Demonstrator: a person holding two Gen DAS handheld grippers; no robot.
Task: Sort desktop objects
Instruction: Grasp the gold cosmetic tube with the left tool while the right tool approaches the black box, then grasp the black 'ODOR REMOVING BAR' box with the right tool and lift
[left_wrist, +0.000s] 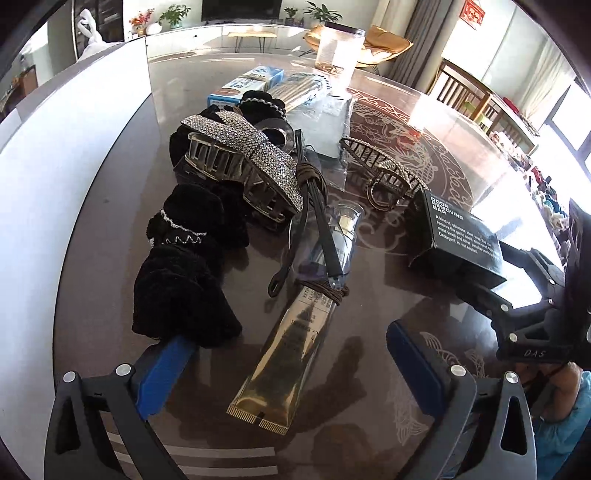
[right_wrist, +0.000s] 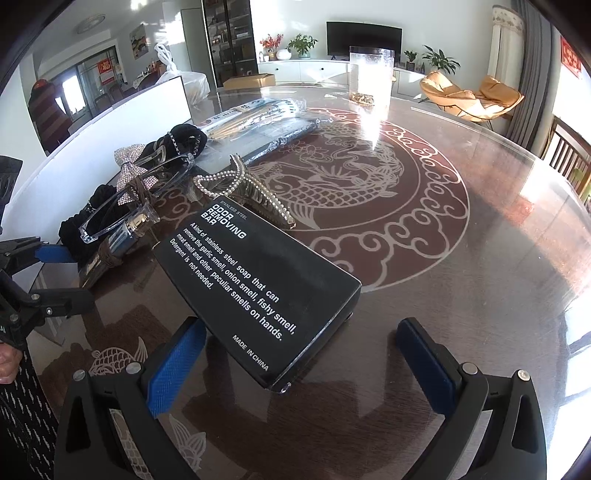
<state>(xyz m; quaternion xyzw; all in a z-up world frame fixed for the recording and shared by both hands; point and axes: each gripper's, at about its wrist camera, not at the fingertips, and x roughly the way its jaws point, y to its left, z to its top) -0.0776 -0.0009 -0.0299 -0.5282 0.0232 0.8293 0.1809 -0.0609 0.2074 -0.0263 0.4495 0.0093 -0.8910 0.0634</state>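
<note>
We are noting dark television (right_wrist: 364, 35) on white sideboard (right_wrist: 306, 70), potted plants (right_wrist: 303, 45) flanking, tan lounge chair (right_wrist: 472, 98) by grey curtain (right_wrist: 526, 74), sunlight glaring across room.

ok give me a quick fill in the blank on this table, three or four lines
1. The black cardboard box reads "odor removing ____".
2. The right gripper is ____, its blue pads either side of that box's near end.
3. Brown cord is wound round the gold squeeze tube near its ____ end.
4. The left gripper is open, with the ____ tube lying between its fingers.

Missing words: bar; open; cap; gold
</note>
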